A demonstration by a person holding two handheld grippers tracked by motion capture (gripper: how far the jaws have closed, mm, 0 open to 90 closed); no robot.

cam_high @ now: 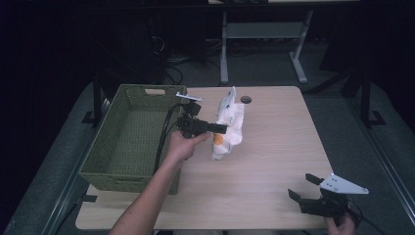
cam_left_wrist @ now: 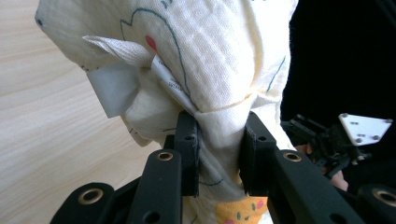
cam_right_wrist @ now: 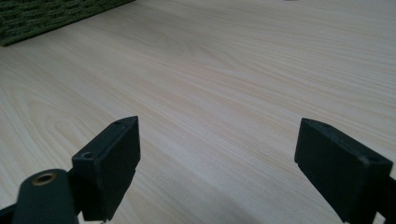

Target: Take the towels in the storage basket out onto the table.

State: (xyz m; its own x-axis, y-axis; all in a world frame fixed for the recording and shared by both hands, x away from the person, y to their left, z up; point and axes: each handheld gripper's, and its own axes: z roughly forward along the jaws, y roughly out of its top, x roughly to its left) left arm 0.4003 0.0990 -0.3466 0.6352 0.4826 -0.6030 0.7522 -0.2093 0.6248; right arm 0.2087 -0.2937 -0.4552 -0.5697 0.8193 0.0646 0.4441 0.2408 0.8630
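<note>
A cream cloth (cam_high: 230, 120) printed with cartoon outlines and an orange patch is bunched and lifted at the table's middle, just right of the basket. My left gripper (cam_high: 221, 129) is shut on the cloth (cam_left_wrist: 219, 60); in the left gripper view both pads (cam_left_wrist: 189, 140) pinch a gathered fold, and a white label sticks out at the left. My right gripper (cam_high: 302, 186) rests low at the table's front right corner, held by a hand, jaws wide apart. The right gripper view has its pads (cam_right_wrist: 114, 163) spread over bare wood with nothing between them.
A green woven basket (cam_high: 105, 161) stands on the table's left side, its inside bare. A small round hole (cam_high: 246, 99) sits near the table's far edge. Beyond the table are a dark floor, cables and a desk frame (cam_high: 264, 34).
</note>
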